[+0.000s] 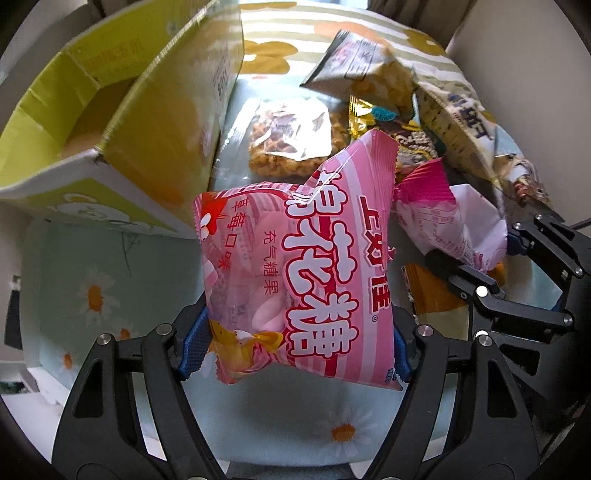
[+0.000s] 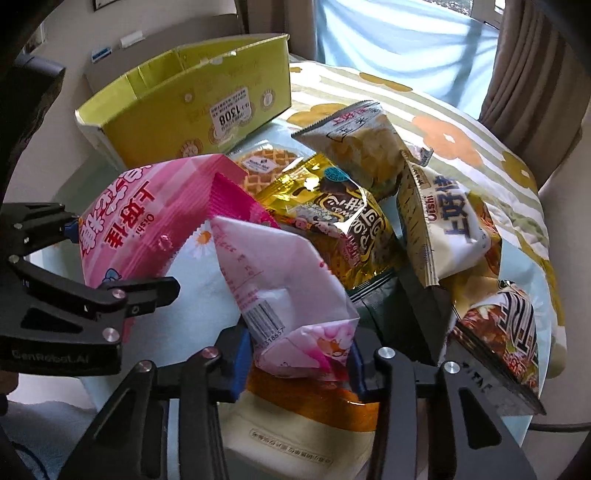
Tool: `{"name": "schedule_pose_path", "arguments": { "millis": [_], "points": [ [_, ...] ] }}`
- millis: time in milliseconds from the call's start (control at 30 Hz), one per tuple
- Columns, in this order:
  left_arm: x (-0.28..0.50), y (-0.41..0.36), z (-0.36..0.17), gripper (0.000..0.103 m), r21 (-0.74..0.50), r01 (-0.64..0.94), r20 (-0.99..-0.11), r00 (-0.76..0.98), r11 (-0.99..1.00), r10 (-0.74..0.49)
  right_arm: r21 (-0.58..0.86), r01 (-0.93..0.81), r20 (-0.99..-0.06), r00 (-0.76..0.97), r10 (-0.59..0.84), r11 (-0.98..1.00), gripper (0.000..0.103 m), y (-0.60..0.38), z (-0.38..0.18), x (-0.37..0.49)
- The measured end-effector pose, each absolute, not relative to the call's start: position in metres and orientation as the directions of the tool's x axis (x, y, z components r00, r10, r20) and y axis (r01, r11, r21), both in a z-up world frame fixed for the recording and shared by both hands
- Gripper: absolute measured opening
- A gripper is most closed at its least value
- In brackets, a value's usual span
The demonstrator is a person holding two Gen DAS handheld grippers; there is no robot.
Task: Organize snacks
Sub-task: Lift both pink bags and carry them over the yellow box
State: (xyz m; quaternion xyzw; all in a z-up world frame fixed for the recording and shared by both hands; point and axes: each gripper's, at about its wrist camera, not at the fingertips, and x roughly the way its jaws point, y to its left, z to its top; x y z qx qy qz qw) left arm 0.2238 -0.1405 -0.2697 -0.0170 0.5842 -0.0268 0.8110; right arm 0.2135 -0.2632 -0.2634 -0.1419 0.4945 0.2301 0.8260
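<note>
Left gripper [image 1: 295, 343] points steeply down, jaws clamped on a pink bag [image 1: 295, 273]. Right gripper [image 2: 295, 354] likewise, pads pressing a pale pink packet [image 2: 280, 280].

Bright daylight pouring in from the window [image 2: 399, 33] behind. Glare on the gold foil bag [image 2: 332, 206]. Strong fisheye bending, dark vignette at corners. Slightly soft, blurred far edges.

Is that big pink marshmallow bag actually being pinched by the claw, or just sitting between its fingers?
Touching. In the left wrist view the left gripper has its blue pads pressed against both sides of the pink marshmallow bag, which is creased at the pinch and hangs above the flowered tablecloth.
</note>
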Motion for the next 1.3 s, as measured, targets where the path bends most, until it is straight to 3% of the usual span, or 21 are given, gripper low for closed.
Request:
{"name": "schedule_pose_path", "arguments": {
  "millis": [733,967,1300],
  "points": [
    [0.198,-0.105,-0.144,0.074,-0.092,0.073,-0.826,0.552,0.993,-0.117,0.078,-0.465,-0.785,0.517,0.342,0.882,0.037,-0.254,-0.165,0.197],
    [0.222,-0.055,-0.108,0.074,-0.102,0.084,-0.769,0.626,0.991,-0.132,0.039,-0.417,-0.745,0.594,0.304,0.908,0.037,-0.226,-0.125,0.212],
    [0.266,0.062,-0.091,0.074,-0.096,0.077,-0.757,0.642,0.992,-0.123,0.033,-0.371,-0.696,0.658,0.287,0.928,0.037,-0.142,-0.098,0.252]
  ]
}}
